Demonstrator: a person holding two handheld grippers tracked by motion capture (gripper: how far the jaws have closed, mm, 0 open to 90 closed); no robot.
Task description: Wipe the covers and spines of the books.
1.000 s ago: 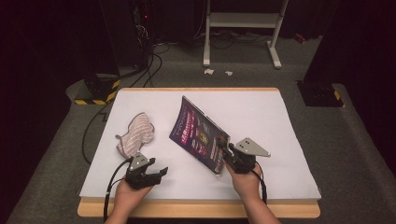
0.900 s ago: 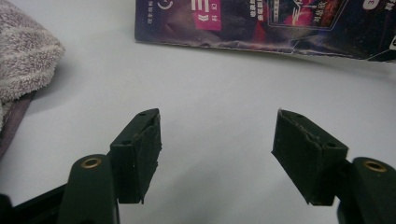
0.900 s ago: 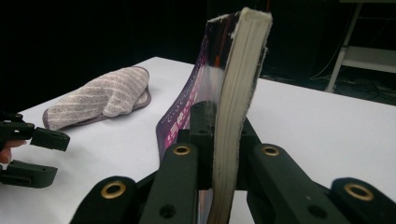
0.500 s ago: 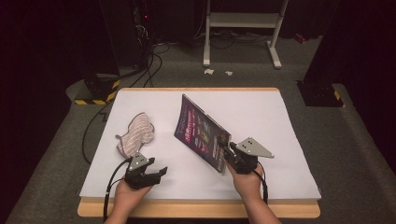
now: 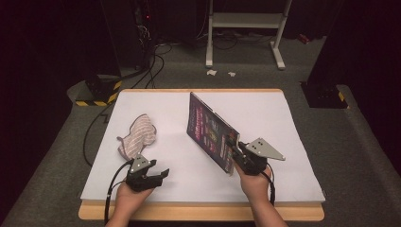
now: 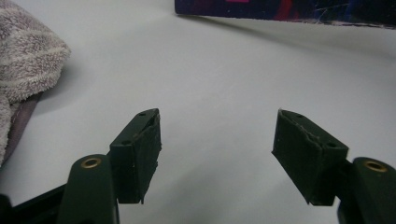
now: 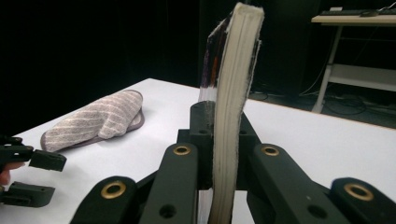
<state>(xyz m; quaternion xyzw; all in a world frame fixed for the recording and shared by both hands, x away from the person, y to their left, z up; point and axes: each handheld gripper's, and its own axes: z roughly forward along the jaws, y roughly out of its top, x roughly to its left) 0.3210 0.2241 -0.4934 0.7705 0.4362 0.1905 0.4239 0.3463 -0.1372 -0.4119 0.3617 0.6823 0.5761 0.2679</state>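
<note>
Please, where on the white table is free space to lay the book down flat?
The widest bare patch lies right of the book, toward the table edge. Another lies between book and slipper. It is tighter at the near left, around the slipper and open left gripper.

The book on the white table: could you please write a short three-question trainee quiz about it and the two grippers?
1. True or false: the right gripper is shut on the book.
2. What lies on the table beyond the left gripper? A) striped mitt B) mug C) bowl
3. Is the left gripper open or shut?

Key: 1 true, it clamps the book's edge. 2 A, the striped mitt. 3 open, nothing between its jaws.
</note>
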